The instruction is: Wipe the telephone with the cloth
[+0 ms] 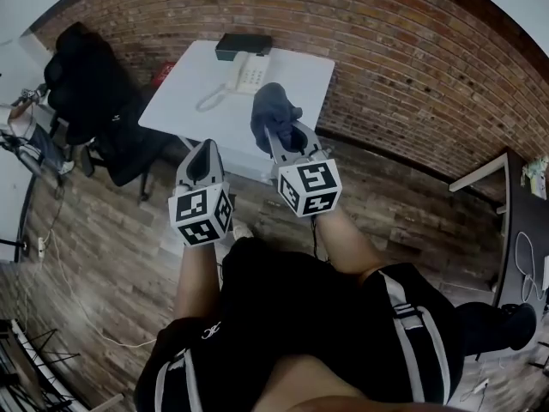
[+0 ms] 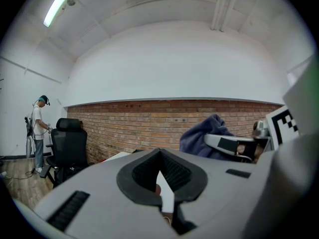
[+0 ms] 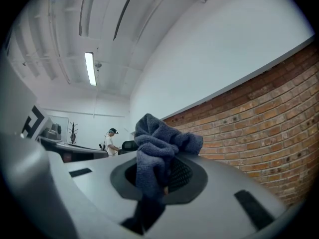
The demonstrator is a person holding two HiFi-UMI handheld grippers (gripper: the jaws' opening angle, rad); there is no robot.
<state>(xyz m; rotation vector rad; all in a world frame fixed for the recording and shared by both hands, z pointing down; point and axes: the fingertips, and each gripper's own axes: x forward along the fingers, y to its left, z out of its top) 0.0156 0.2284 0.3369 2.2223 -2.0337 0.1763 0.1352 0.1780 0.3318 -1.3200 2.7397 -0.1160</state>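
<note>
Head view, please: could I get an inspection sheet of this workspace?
Surface: white table, mostly bare.
Job's things: cream corded telephone on the table, untouched; dark blue terry cloth held up, off the telephone.
Clutter: flat black box behind the telephone.
Grippers: left gripper jaws together, empty; right gripper jaws clamped on the cloth.
Cables: curly cord on the table; thin cable on the floor.
Surroundings: red brick wall, black office chair, wooden floor.

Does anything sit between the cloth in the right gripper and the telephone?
Nothing visible does. The right gripper holds the cloth raised at the near side of the table; only bare tabletop shows between it and the telephone.
</note>
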